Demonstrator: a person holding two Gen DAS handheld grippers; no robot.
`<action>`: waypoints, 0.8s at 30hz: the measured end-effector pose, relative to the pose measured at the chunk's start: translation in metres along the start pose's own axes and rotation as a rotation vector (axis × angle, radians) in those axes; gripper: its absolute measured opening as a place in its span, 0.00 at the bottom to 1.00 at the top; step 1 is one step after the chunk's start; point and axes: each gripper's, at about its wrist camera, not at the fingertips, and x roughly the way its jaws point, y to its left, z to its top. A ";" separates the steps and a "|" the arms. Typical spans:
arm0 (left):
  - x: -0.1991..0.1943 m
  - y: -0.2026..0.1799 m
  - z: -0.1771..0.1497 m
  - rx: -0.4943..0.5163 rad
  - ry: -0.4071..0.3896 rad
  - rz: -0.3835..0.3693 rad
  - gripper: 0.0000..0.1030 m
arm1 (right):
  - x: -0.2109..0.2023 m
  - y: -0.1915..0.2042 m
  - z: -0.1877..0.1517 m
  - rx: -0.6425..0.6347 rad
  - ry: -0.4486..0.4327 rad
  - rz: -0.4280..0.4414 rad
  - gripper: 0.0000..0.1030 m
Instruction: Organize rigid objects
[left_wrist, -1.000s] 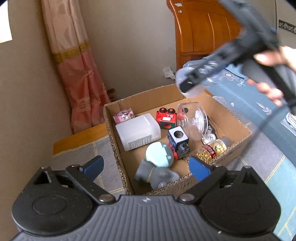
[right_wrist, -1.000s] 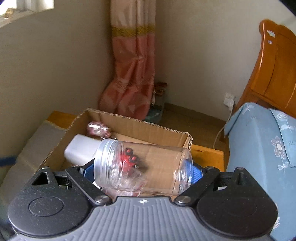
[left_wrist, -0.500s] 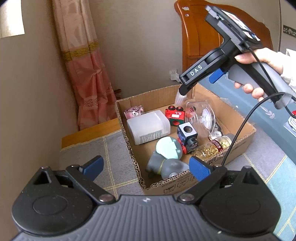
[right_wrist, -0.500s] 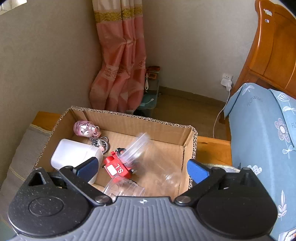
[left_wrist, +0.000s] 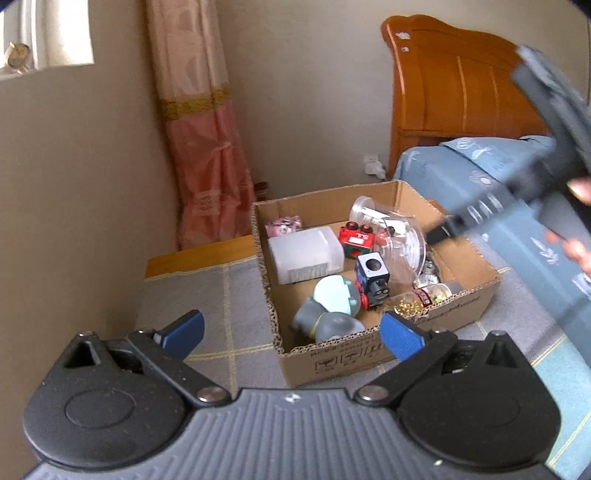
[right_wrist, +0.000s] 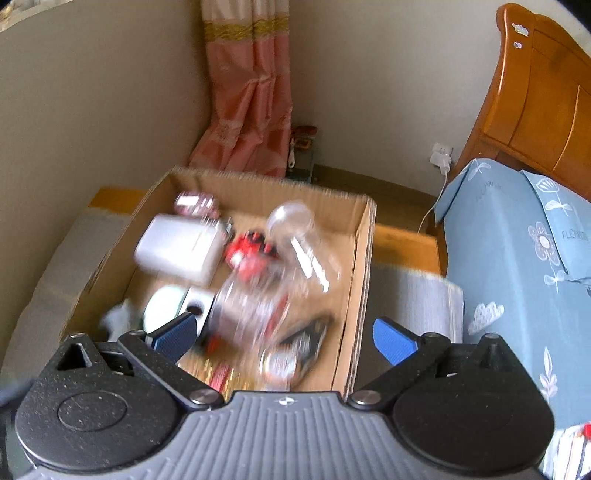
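Observation:
A cardboard box (left_wrist: 391, 358) stands on a grey mat and holds several objects. A clear plastic jar (left_wrist: 373, 216) lies at its back, against a second clear jar (left_wrist: 406, 251). Inside also lie a white container (left_wrist: 304, 254), a red toy block (left_wrist: 356, 240), a blue toy train (left_wrist: 373, 275), a pale green lidded toy (left_wrist: 334, 299) and a bottle of gold beads (left_wrist: 421, 301). My left gripper (left_wrist: 291, 332) is open and empty in front of the box. My right gripper (right_wrist: 284, 334) is open and empty above the box (right_wrist: 364, 258); the clear jar (right_wrist: 295, 230) lies below it.
A bed with a blue cover (left_wrist: 480, 177) and a wooden headboard (left_wrist: 454, 85) stands to the right. A pink curtain (left_wrist: 207, 147) hangs in the corner behind the box. The right gripper's body (left_wrist: 546, 147) and the hand holding it show at the right edge.
My right gripper opened and let the clear jar go; the jar now lies in the box. The right gripper has pulled back and up. My left gripper has drawn back from the box.

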 end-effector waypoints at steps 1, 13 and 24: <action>-0.005 -0.003 -0.001 0.002 -0.017 0.021 0.98 | -0.004 0.003 -0.008 -0.007 0.003 -0.003 1.00; -0.041 -0.030 -0.024 -0.038 0.042 0.093 0.98 | -0.067 0.024 -0.096 0.095 -0.063 -0.018 1.00; -0.060 -0.046 -0.039 -0.095 0.100 0.113 0.98 | -0.112 0.036 -0.146 0.218 -0.157 -0.076 1.00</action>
